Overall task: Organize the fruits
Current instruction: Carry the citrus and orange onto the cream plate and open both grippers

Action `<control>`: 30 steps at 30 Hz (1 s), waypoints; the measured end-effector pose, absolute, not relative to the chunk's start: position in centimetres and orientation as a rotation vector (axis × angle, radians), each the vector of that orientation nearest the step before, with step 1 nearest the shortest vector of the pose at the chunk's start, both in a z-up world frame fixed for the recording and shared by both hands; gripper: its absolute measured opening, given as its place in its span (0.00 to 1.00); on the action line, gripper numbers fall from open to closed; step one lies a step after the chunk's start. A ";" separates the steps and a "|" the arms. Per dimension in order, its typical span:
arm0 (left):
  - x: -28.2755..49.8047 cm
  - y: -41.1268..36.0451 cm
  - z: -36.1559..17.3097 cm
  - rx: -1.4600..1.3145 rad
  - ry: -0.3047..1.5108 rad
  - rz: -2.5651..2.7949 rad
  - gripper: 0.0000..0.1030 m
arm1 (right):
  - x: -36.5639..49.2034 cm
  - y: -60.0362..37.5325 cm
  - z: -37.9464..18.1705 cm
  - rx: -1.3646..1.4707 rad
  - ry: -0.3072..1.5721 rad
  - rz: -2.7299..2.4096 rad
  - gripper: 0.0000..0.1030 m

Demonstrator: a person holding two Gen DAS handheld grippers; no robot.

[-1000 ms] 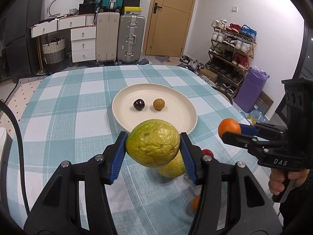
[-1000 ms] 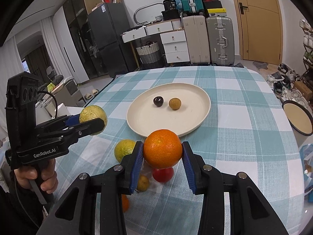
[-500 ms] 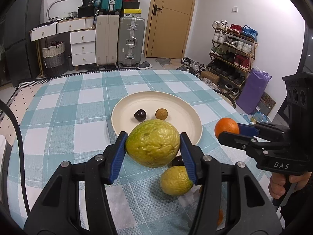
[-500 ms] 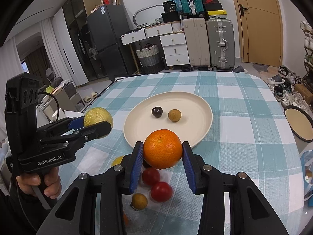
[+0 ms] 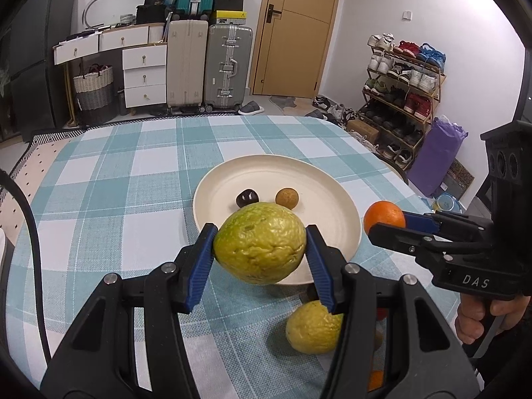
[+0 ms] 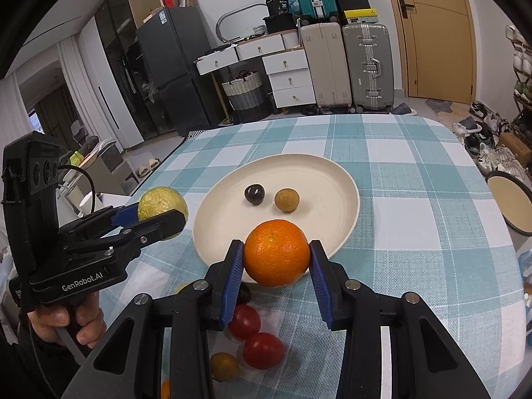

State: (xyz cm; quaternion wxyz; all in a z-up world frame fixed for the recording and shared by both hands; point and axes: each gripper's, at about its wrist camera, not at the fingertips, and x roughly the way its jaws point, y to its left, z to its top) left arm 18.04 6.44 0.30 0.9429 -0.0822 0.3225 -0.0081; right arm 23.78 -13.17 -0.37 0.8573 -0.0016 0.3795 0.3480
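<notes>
Fruits are split between both claws, a round cream plate (image 5: 349,229), and the teal-and-white checked tablecloth (image 5: 109,199). Taking the plate as landmark: the left gripper (image 5: 259,256) pinches a wrinkled yellow-green citrus fruit (image 5: 259,242) between its blue pads, held in the air over the plate's near rim. The right gripper (image 6: 276,267) clamps a round bright orange (image 6: 276,252) the same way, also above the near rim, to the right of the green fruit. In the left wrist view the right gripper shows side-on with the orange at its tip, just off the plate's right edge.

On the plate, near its middle, lie a small dark glossy fruit (image 6: 254,194) and a small tan round fruit (image 6: 287,200), side by side and apart. On the cloth in front of the plate, nearer the cameras, sit a second yellow-green citrus (image 5: 312,327), two red cherry tomatoes (image 6: 262,349) touching each other, and a small yellowish-brown fruit (image 6: 224,365) just beside them. Behind the plate, beyond the table, stand grey and beige suitcases (image 5: 227,66) on the floor.
</notes>
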 end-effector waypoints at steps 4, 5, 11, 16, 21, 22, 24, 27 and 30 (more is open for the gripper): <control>19.1 6.4 -0.4 -0.153 0.668 -0.013 0.49 | 24.5 -12.5 -0.9 -0.009 0.813 0.727 0.39; 19.4 6.4 -0.6 -0.152 0.674 -0.017 0.49 | 24.7 -12.4 -1.1 -0.010 0.816 0.727 0.39; 20.9 5.9 -1.7 -0.132 0.697 -0.026 0.49 | 25.7 -11.5 -2.2 -0.022 0.840 0.722 0.39; 21.9 5.7 -2.5 -0.118 0.714 -0.023 0.49 | 26.3 -11.3 -2.8 -0.022 0.849 0.717 0.39; 22.8 5.6 -3.3 -0.114 0.734 -0.020 0.49 | 27.1 -11.2 -3.5 -0.018 0.861 0.706 0.39; 22.9 5.6 -3.4 -0.115 0.736 -0.020 0.49 | 27.3 -11.2 -3.5 -0.020 0.862 0.703 0.39; 23.2 5.5 -3.5 -0.109 0.739 -0.020 0.49 | 27.6 -11.0 -3.6 -0.021 0.864 0.697 0.39; 23.4 5.4 -3.7 -0.104 0.743 -0.018 0.49 | 27.9 -10.8 -3.6 -0.022 0.871 0.692 0.39; 23.5 5.4 -3.8 -0.107 0.745 -0.020 0.49 | 27.8 -10.8 -3.3 -0.043 0.857 0.686 0.40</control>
